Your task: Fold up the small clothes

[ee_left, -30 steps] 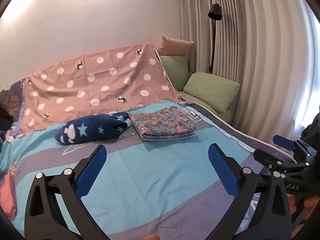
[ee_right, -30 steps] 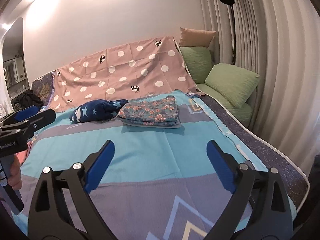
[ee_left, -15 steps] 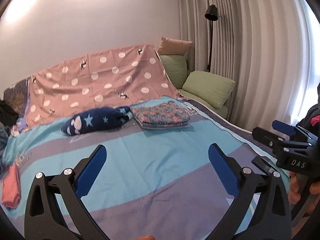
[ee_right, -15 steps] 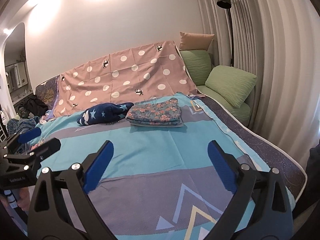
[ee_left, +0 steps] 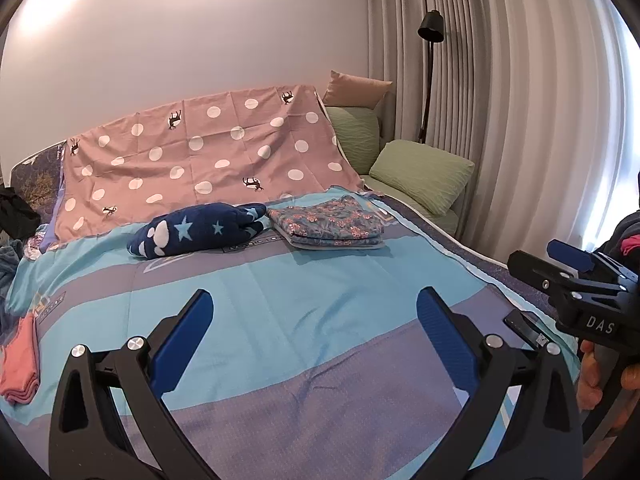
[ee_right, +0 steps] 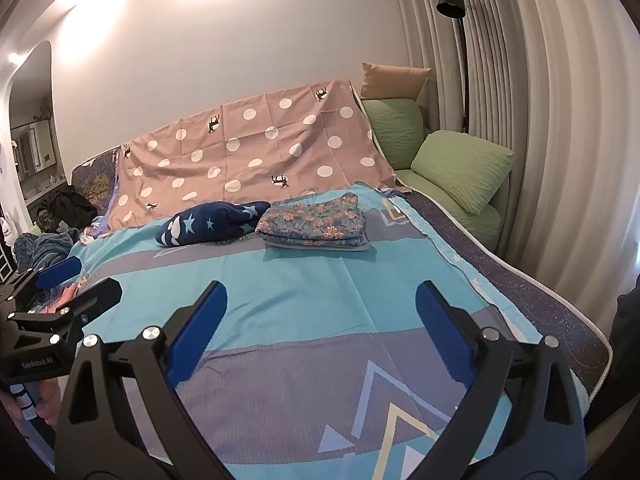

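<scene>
presently the left claw [ee_left: 312,320] stands spread wide above the bed [ee_left: 280,300], its blue pads [ee_left: 184,332] well apart and gripping nothing. the right claw [ee_right: 320,320] is likewise spread, empty, over the turquoise and grey bedspread [ee_right: 304,292]. in the left wrist view the right claw shows at the right edge, held by a hand [ee_left: 600,376]; in the right wrist view the left claw shows at the left edge.

well ahead of both claws, at the far side of the bed, lies a folded floral garment [ee_left: 328,224], flat and squared. just to its left, touching or nearly touching, lies a navy fleece garment with stars [ee_left: 196,232], bundled rather than flat. to the left of the left claw, near the bed's left edge, rests a folded coral-pink garment [ee_left: 20,364].

beyond the folded items a pink polka-dot sheet [ee_left: 200,156] is draped up against the wall. to the far right are green cushions [ee_left: 420,172], a tan cushion [ee_left: 356,88] above them, a black floor lamp [ee_left: 430,40] and grey curtains [ee_left: 500,100]. a small dark flat object [ee_left: 524,328] lies on the bed beside the left claw's right finger; its kind cannot be told.
</scene>
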The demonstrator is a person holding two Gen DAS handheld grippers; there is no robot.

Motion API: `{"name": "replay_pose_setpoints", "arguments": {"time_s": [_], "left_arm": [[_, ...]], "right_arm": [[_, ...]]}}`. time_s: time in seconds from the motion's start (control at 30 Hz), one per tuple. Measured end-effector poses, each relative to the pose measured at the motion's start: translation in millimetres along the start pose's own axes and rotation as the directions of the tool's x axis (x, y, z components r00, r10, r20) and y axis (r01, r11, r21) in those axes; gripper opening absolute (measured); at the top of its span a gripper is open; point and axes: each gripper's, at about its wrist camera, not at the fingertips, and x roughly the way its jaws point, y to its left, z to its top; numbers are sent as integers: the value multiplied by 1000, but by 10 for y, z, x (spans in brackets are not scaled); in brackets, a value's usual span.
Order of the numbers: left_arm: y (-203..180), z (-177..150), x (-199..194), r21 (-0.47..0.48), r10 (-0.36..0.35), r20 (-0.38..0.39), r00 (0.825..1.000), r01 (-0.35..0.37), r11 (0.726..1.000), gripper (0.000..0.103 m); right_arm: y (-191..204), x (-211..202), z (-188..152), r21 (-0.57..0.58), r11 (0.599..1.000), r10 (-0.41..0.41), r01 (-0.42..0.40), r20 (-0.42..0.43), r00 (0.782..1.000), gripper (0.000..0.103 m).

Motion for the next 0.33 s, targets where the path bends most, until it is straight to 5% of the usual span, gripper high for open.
{"name": "replay_pose_setpoints", "arguments": {"time_s": [0.33], "left_arm": [[3,-46,-2,6,9,-11,1000,-9,1000,102]], "right_arm": [[40,30,-25,-14,1000,-2,2,-16,1000,97]]}}
